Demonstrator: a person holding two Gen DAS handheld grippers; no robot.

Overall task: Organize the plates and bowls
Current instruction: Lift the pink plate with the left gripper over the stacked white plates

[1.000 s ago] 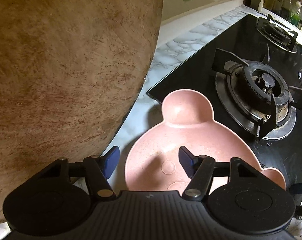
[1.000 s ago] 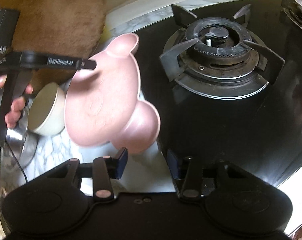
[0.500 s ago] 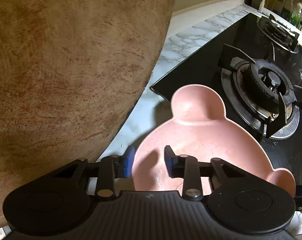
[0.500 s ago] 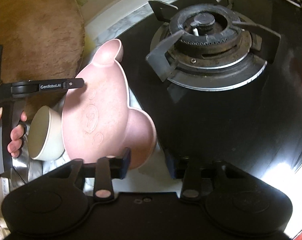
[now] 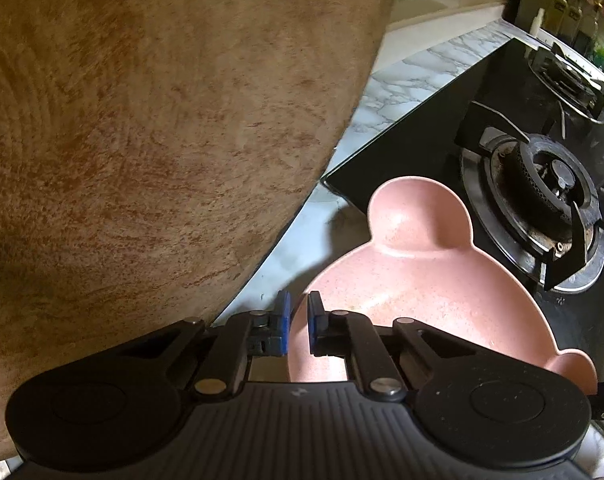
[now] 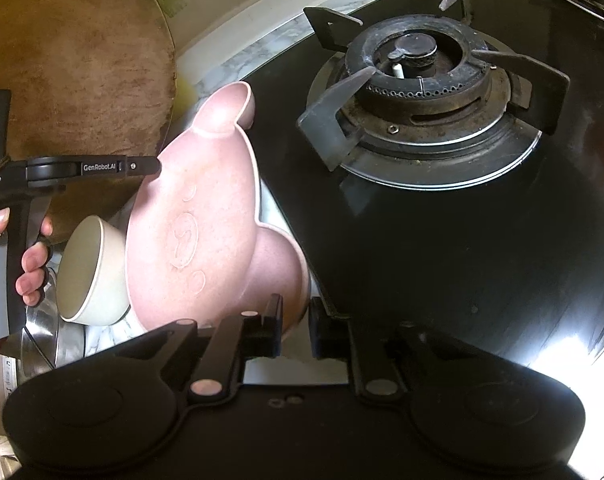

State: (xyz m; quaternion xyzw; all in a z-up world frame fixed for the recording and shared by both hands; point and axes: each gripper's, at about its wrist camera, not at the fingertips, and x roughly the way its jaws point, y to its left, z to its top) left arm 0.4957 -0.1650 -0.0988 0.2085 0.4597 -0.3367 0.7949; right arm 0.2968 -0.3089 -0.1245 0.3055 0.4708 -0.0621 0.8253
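jaws of the left gripper [image 5: 298, 328] are clenched on the near rim of the pink bear-shaped plate [image 5: 413, 280], one blue pad outside the rim and one inside it. the plate reaches toward the black glass hob [image 5: 421, 128], its round ear over the hob's near corner. a big round wooden board [image 5: 150, 120] fills the left of this view, standing at the back of the marble surface [image 5: 405, 76]. a gas burner [image 5: 549, 184] sits on the hob just beyond the plate, and a second one lies farther along.

from the right wrist, the plate [image 6: 206, 232] is tilted up on edge, its underside showing, over the strip of surface [image 6: 270, 208] by the hob's left edge. the left gripper [image 6: 156, 166] bites the rim on the plate's left side, with a hand [image 6: 30, 264] on its handle. the right gripper [image 6: 296, 326] is closing its jaws at the plate's lower ear; the left pad lies against the ear, but i cannot tell whether the pads grip it. a cream bowl [image 6: 94, 272] sits tipped just left of the plate, resting against a steel bowl [image 6: 42, 344].
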